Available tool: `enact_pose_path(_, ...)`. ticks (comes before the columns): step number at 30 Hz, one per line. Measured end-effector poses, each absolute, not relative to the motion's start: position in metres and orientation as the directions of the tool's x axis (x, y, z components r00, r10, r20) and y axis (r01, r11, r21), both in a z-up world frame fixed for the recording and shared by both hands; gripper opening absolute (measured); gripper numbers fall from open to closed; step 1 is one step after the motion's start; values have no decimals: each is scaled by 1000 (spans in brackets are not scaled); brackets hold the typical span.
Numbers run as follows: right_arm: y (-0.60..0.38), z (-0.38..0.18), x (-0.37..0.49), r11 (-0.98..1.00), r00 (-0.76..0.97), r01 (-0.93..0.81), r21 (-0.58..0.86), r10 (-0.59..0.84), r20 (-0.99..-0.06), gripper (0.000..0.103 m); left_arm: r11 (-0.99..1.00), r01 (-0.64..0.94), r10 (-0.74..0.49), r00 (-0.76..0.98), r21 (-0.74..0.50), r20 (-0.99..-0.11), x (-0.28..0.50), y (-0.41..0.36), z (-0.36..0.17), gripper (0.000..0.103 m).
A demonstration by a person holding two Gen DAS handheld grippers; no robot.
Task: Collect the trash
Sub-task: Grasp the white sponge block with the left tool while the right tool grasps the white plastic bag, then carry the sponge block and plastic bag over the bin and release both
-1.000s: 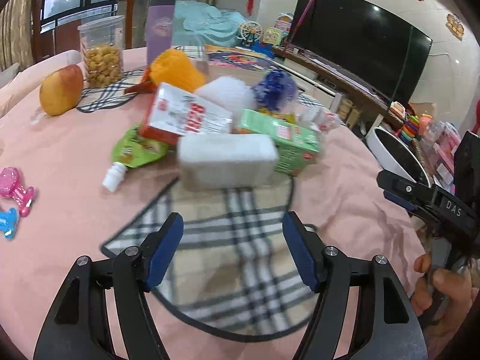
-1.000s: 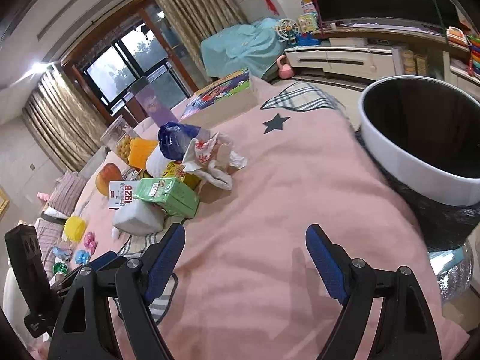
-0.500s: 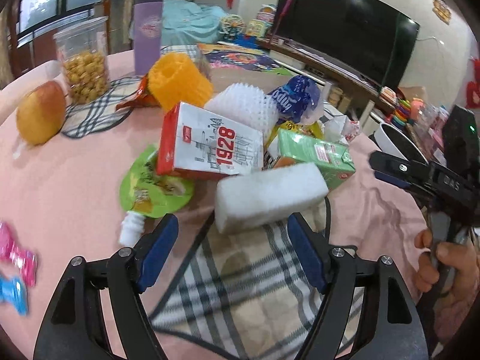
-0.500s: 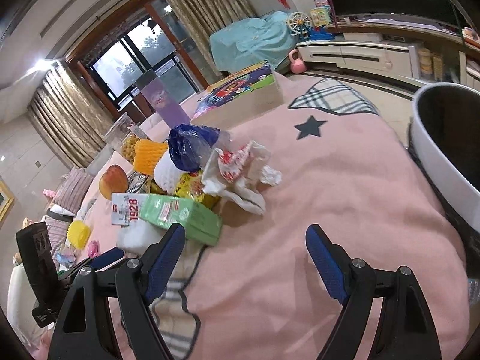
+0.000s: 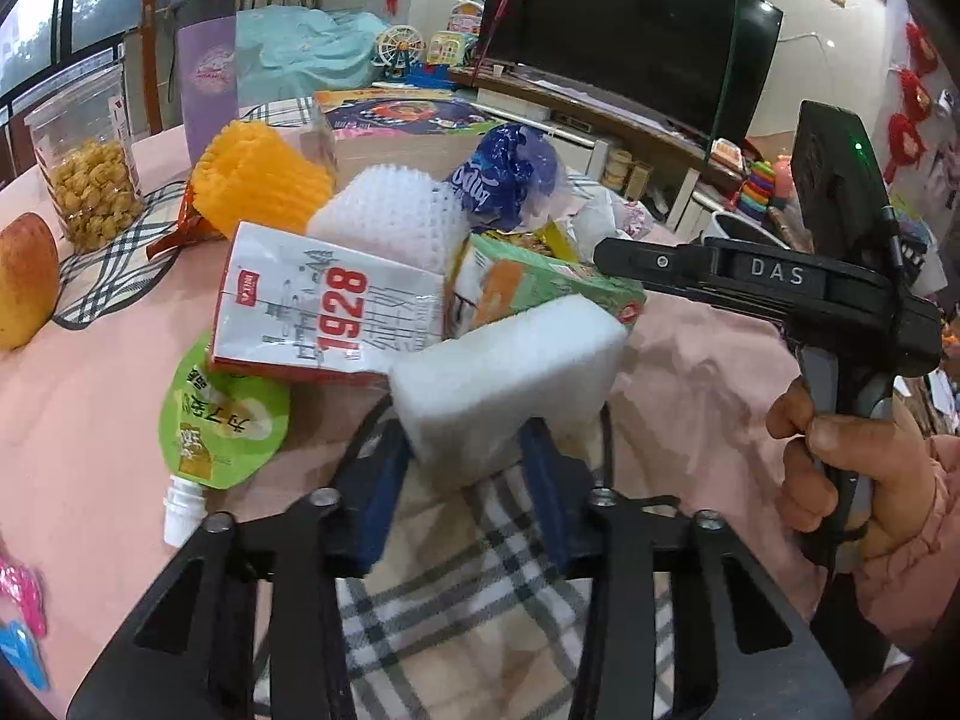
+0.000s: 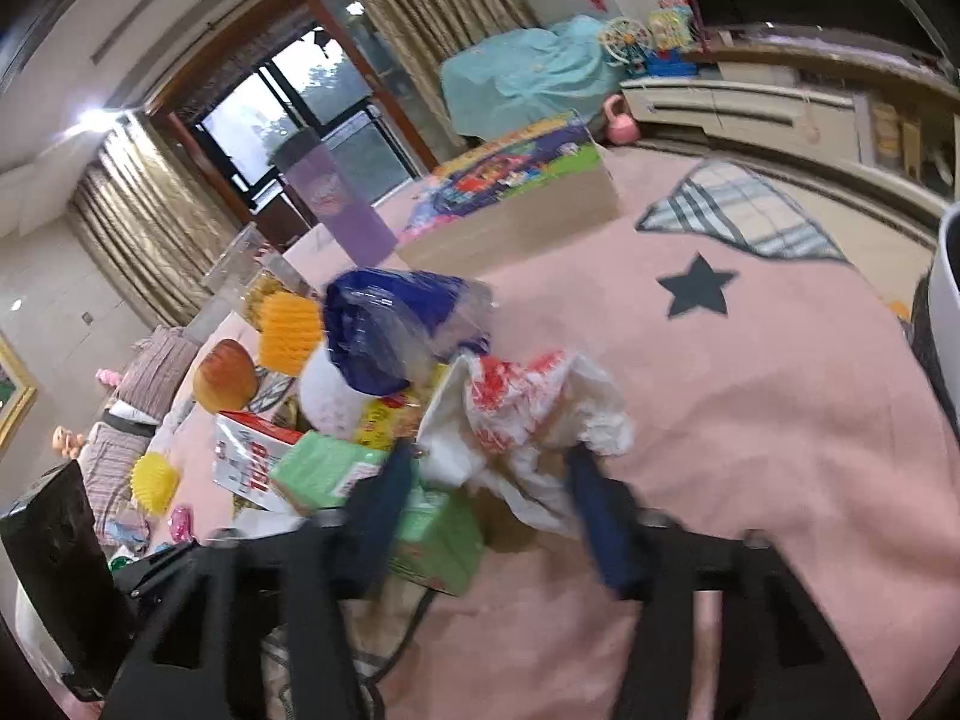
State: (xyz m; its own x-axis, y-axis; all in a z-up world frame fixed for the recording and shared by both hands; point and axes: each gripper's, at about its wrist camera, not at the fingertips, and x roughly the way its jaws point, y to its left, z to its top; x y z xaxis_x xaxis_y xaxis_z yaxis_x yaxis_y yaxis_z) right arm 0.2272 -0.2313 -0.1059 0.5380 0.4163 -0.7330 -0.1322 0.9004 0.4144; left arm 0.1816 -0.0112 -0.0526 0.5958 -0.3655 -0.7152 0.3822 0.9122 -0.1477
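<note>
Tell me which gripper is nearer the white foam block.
Left. The left gripper is closing with the white foam block between its fingers; the right gripper is closing around the crumpled red-and-white wrapper beyond it.

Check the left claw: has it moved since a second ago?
Yes. The left claw has advanced over the plaid mat to the white foam block, its jaws closing around it.
</note>
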Motion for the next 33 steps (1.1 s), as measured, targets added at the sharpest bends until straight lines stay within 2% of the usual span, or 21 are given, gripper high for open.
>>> enact_pose_path(2,-234,-103,224,897,536,-135,421,423,-730,27,916,371,-362,600,-152,-714,179,-13,-51,29)
enact_pose_path(4,-237,-102,221,897,538,-133,422,422,-729,18,920,358,-361,606,-162,-709,172,-15,-50,27)
enact_pose_path(14,-266,-85,187,891,571,-103,442,417,-707,16,927,309,-366,635,-210,-681,141,-31,-42,24)
enact_pose_path(33,-341,-53,129,887,653,-18,461,360,-667,16,913,367,-382,624,-177,-682,140,-113,-25,24)
